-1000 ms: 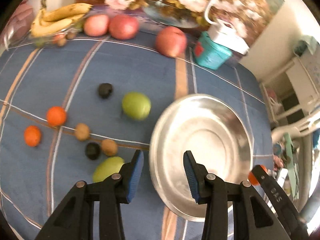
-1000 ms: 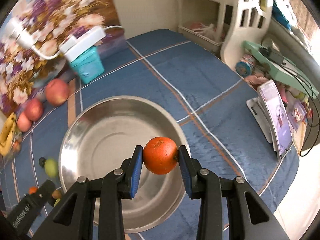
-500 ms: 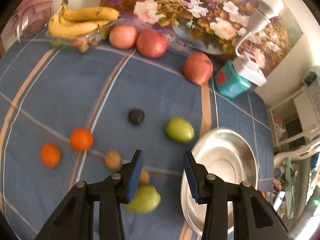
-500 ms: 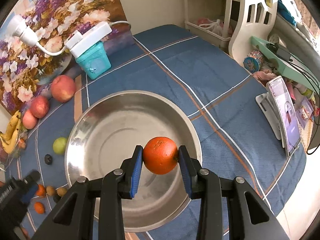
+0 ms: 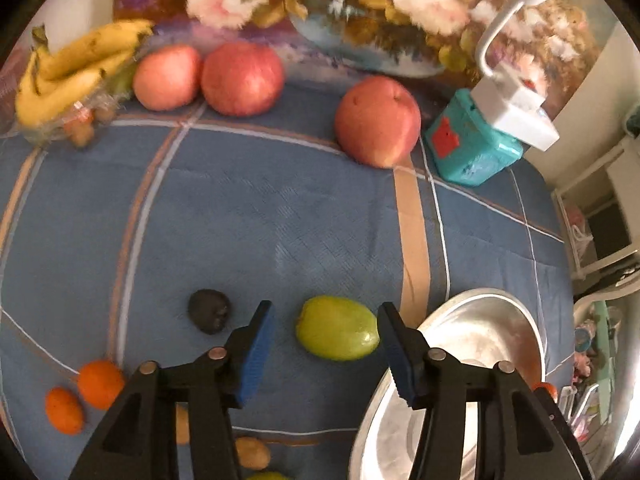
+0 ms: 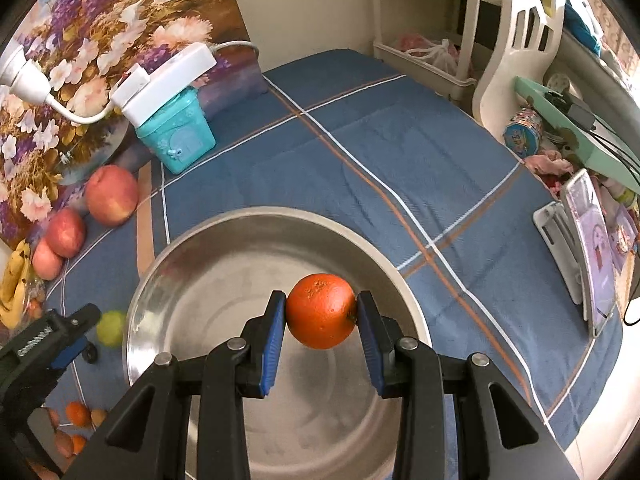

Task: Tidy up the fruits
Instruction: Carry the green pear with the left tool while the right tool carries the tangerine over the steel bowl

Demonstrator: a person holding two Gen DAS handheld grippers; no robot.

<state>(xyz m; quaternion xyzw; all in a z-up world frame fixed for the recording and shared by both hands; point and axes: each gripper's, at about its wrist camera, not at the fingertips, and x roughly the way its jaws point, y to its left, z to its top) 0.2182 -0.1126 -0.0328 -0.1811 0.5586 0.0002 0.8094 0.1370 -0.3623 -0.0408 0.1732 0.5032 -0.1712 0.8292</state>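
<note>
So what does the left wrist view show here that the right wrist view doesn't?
Only the left wrist view: the left hand-held gripper head-on, jaws opening around the green fruit without touching it, plus a dark fruit.

Only the right wrist view: the right hand-held gripper shut on an orange over the bowl, a phone on a stand, a white chair.

Both: steel bowl, three red apples, bananas, teal box.

A lived-in home: checked blue tablecloth (image 6: 400, 148), flower painting (image 6: 80, 52), white plastic chair (image 6: 524, 32), cluttered shelf (image 6: 572, 132).
</note>
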